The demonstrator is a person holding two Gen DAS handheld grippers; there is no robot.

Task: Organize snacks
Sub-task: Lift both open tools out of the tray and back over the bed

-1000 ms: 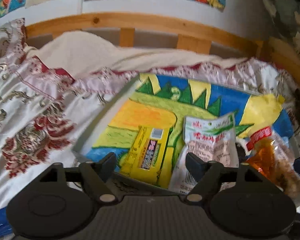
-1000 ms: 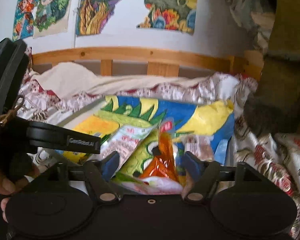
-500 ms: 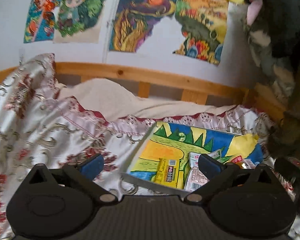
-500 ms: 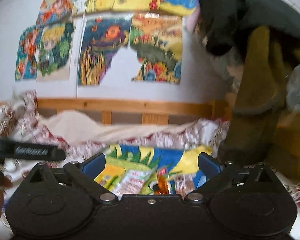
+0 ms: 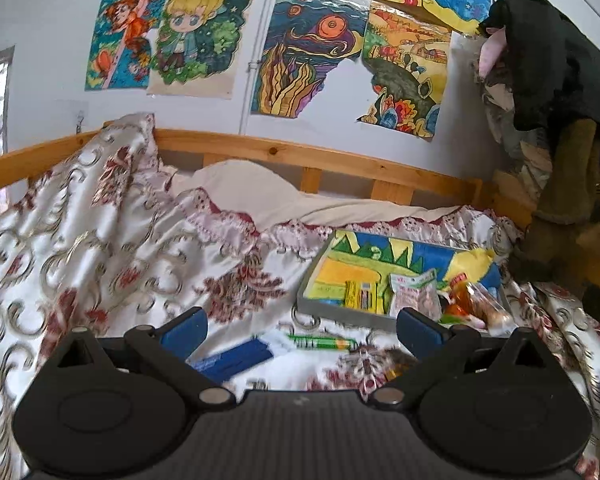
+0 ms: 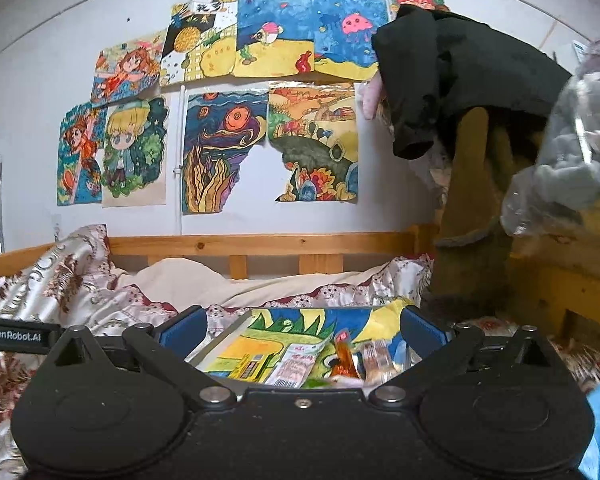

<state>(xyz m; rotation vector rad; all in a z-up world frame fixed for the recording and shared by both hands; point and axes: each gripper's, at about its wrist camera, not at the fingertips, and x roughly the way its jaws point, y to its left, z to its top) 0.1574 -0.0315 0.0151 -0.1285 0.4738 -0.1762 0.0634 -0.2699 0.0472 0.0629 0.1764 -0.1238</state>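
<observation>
A shallow grey tray (image 5: 332, 312) with a colourful painted bottom lies on the bed. In it are a yellow snack bar (image 5: 360, 295), a white-pink packet (image 5: 414, 296) and an orange clear bag (image 5: 476, 304). Loose on the bedspread in front of it lie a blue packet (image 5: 236, 358) and a green stick snack (image 5: 322, 343). My left gripper (image 5: 300, 330) is open and empty, held above these. My right gripper (image 6: 302, 330) is open and empty, above the tray (image 6: 216, 344), the white-pink packet (image 6: 298, 364) and the orange bag (image 6: 344, 360).
The flowered satin bedspread (image 5: 100, 248) covers the bed, bunched high at the left. A wooden bed rail (image 5: 300, 156) runs behind it, below wall drawings. Hanging dark clothes (image 5: 556, 80) and wooden furniture stand at the right. The left gripper's body (image 6: 16, 336) shows at the right view's left edge.
Both grippers have drawn back and up from the tray and opened wider. The tray now looks small and far, and loose snacks in front of it have come into the left view.
</observation>
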